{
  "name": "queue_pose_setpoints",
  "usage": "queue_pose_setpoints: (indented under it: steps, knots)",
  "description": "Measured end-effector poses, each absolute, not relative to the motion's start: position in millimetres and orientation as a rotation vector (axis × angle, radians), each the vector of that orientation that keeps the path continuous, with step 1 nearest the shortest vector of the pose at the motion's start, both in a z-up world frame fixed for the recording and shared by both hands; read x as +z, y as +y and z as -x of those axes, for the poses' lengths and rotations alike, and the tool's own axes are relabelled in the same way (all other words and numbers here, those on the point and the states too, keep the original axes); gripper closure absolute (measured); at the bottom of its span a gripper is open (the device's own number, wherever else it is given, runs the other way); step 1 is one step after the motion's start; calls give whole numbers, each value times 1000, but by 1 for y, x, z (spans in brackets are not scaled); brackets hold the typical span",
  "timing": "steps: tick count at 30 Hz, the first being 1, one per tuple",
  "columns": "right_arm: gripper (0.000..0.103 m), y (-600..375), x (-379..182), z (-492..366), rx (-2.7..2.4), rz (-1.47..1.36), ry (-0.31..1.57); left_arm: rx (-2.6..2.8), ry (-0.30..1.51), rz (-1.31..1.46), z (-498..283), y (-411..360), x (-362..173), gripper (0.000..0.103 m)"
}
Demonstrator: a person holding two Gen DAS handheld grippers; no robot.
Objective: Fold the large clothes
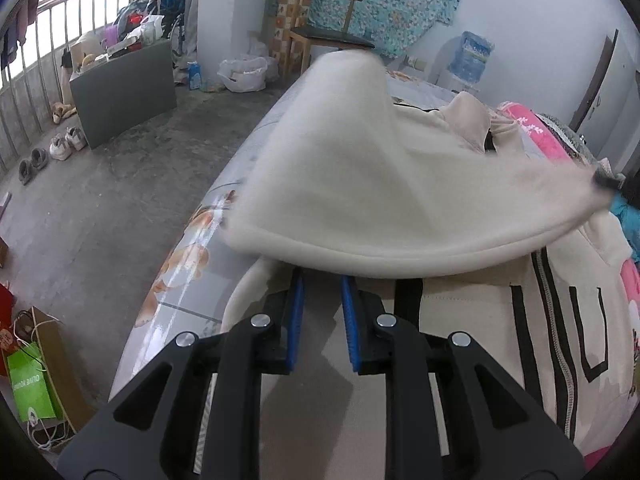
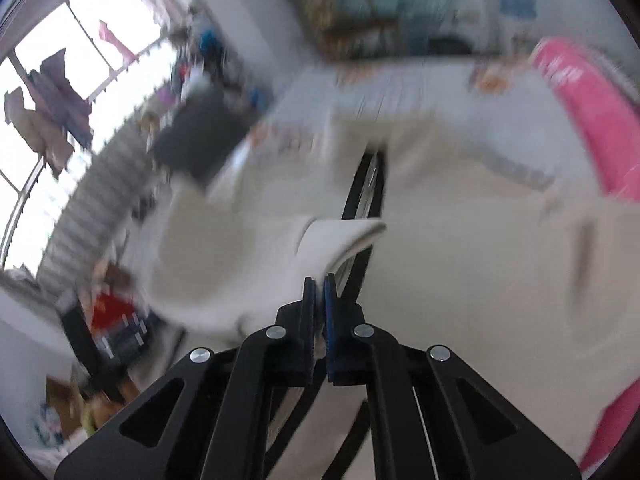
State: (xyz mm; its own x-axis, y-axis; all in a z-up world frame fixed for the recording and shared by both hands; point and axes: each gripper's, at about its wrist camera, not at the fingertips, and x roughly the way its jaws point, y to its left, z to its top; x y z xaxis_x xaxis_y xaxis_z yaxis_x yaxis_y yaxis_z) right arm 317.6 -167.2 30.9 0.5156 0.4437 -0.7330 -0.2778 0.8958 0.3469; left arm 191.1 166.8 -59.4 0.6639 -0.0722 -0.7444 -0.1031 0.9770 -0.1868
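On the far left is the bare grey floor (image 1: 120,200), with a green bag (image 1: 32,384) down in the corner. Next comes the bed (image 1: 188,280), with orange flowers printed on its cover. A big cream jacket (image 1: 480,320) with a zip and black stripes lies spread on the bed. One part of it, a cream flap (image 1: 340,168), is lifted up in the air and hangs over the rest.

The left gripper (image 1: 322,284) sits under the low edge of that flap. Its tips go out of sight under the cloth, so I cannot tell if it is pinching anything; there is a small gap between its blue pads.

On the right side of the flap, the right gripper (image 2: 320,284) is pressed together on a corner of the cream cloth. Its picture is very blurry. Past the jacket is a pink blanket (image 1: 536,128).

What could go wrong: the corner could slip out of the pinch, because only a little cloth is caught. Then the flap would drop in a crooked heap. The fold could also land wonky if one side is pulled more than the other
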Motion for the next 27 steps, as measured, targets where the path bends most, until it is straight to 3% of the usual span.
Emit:
queue_pose_setpoints:
  steps: [4,19,25,27]
  knots:
    - [98,-214,66,-311,321,-217,839,13,843,232,-192,167,-61,84]
    - [98,-246,9,-312,159,-247,974,8,836,261,-192,170,-63,86]
    - [84,-274,-14,-320,-42,-159,1006,8,835,263,-192,170,-63,86]
    - [75,-268,-10,-318,-19,-153,990,8,835,263,-192,169,-63,86]
